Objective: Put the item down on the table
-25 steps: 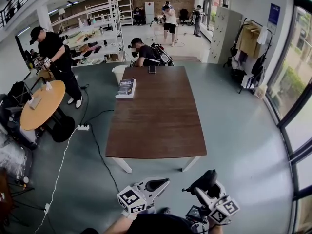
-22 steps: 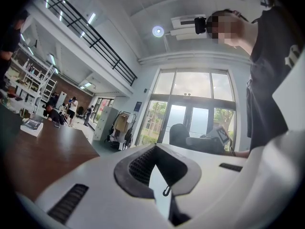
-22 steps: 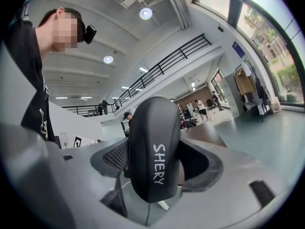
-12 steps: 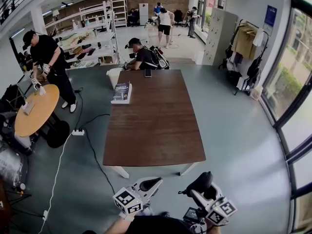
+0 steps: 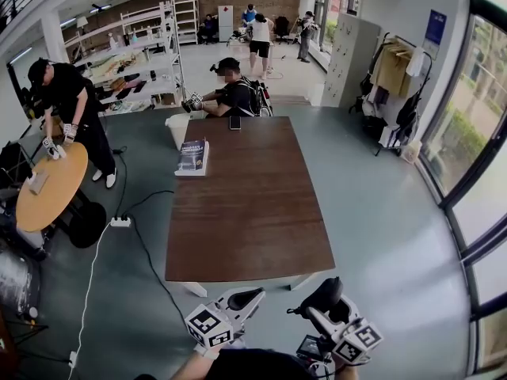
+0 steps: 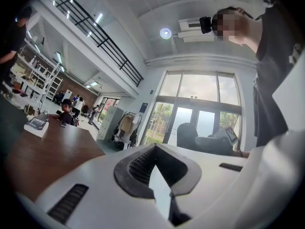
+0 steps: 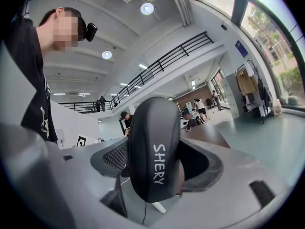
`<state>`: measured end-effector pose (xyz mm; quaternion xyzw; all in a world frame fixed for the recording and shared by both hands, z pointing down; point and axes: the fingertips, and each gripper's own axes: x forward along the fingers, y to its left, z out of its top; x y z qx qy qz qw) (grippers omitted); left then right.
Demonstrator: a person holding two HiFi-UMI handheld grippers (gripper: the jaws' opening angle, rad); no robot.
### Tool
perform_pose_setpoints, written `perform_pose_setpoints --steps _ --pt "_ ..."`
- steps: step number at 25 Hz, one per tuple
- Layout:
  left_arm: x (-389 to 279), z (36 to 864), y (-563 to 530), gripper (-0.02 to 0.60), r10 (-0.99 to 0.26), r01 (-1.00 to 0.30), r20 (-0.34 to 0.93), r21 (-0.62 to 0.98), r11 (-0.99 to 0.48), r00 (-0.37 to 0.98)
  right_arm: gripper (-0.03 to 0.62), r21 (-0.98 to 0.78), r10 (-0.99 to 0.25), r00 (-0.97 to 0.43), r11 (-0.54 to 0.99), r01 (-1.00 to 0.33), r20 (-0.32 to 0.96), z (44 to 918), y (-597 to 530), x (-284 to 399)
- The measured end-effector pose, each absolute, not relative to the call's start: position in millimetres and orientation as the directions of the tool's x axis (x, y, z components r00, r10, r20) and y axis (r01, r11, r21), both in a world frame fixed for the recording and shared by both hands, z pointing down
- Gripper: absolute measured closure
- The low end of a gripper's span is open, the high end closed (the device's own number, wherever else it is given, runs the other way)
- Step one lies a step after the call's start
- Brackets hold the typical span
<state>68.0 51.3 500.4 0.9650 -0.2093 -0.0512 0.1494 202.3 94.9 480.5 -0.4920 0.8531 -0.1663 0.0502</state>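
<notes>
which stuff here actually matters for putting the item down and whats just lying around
For the job:
- black item marked SHERY, gripped in the right tool
- brown table, where it goes

Lying about:
- book
- phone
- round table
- left tool, empty

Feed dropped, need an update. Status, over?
Right gripper shut on black SHERY-marked item. Left gripper empty, jaws slightly apart. Both short of table, over floor. Only book and phone at its far end.
</notes>
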Motion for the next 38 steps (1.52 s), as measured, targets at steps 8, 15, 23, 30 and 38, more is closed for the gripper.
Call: perform_pose_setpoints --steps 8,15,23,30,38 --pt "54 504 13 0.575 -0.417 -0.385 -0.036 0.32 -0.866 0.908 0.279 -0.328 -0.853 -0.514 0.46 -0.825 0.095 484 58 185" --pt "36 509 -11 0.576 -0.392 -0.361 -0.028 0.334 -0.871 0.92 0.279 -0.323 -0.845 -0.524 0.469 -0.822 0.106 487 28 160" --pt "6 510 -30 0.577 -0.399 -0.369 -0.021 0.339 -0.866 0.917 0.279 -0.315 -0.827 -0.549 0.493 -0.811 0.119 486 6 123" --pt "-17 516 -47 0.575 -0.391 -0.359 -0.024 0.346 -0.867 0.92 0.279 -0.305 -0.821 -0.553 0.494 -0.814 0.145 488 -8 93" --pt "-44 511 -54 0.577 -0.361 -0.334 -0.02 0.337 -0.88 0.932 0.279 -0.315 -0.837 -0.53 0.47 -0.825 0.137 489 -17 69"
